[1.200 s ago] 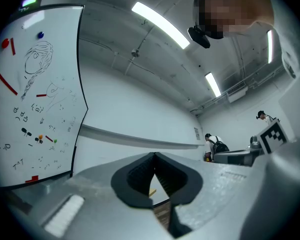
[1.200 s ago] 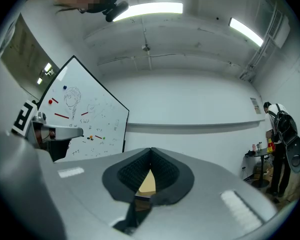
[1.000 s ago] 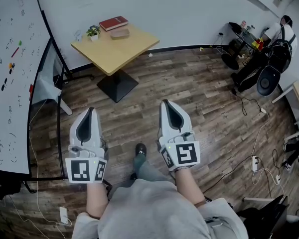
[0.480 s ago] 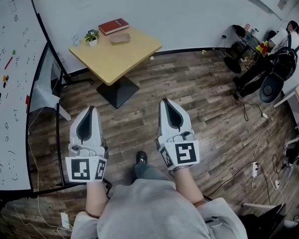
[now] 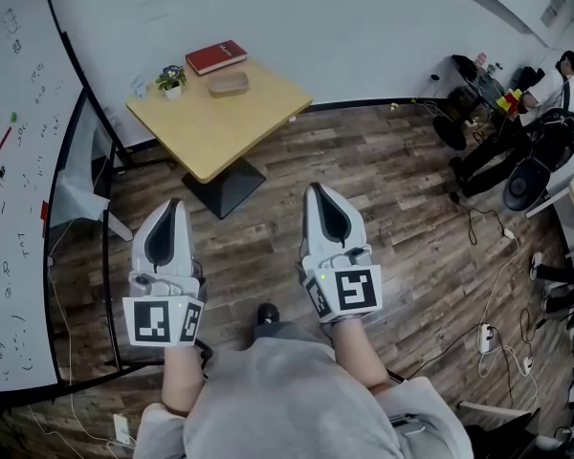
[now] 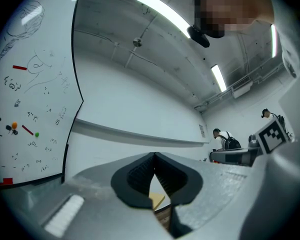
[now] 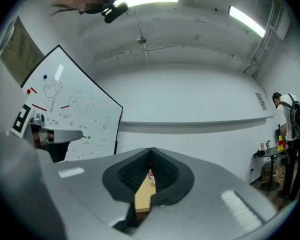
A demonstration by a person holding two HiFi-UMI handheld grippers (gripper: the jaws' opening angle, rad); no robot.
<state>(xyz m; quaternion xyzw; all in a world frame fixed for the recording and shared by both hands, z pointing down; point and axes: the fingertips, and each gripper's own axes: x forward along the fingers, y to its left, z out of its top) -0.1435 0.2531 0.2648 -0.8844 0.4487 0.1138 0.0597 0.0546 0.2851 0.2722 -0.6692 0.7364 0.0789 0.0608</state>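
Both grippers are held out low over a wood-plank floor [image 5: 383, 189], pointing toward a small yellow table [image 5: 220, 122]. My left gripper [image 5: 171, 203] is shut, with nothing between its jaws; its own view shows the pads meeting at the tip [image 6: 154, 155]. My right gripper [image 5: 316, 188] is also shut and empty [image 7: 151, 150]. On the table lie a red book [image 5: 217, 56], a small potted plant [image 5: 170, 77] and a flat brown object [image 5: 228, 84]. A sliver of the table [image 7: 144, 196] shows through the right gripper's jaw gap.
A whiteboard [image 5: 10, 161] with drawings stands at the left, a grey chair [image 5: 77, 199] beside it. At the far right a person [image 5: 555, 84] sits among stools and gear. Cables and a power strip [image 5: 485, 338] lie on the floor at the right.
The table has come slightly closer and lower in the head view, and the whiteboard has slid left in both gripper views. Both grippers stay shut and side by side.
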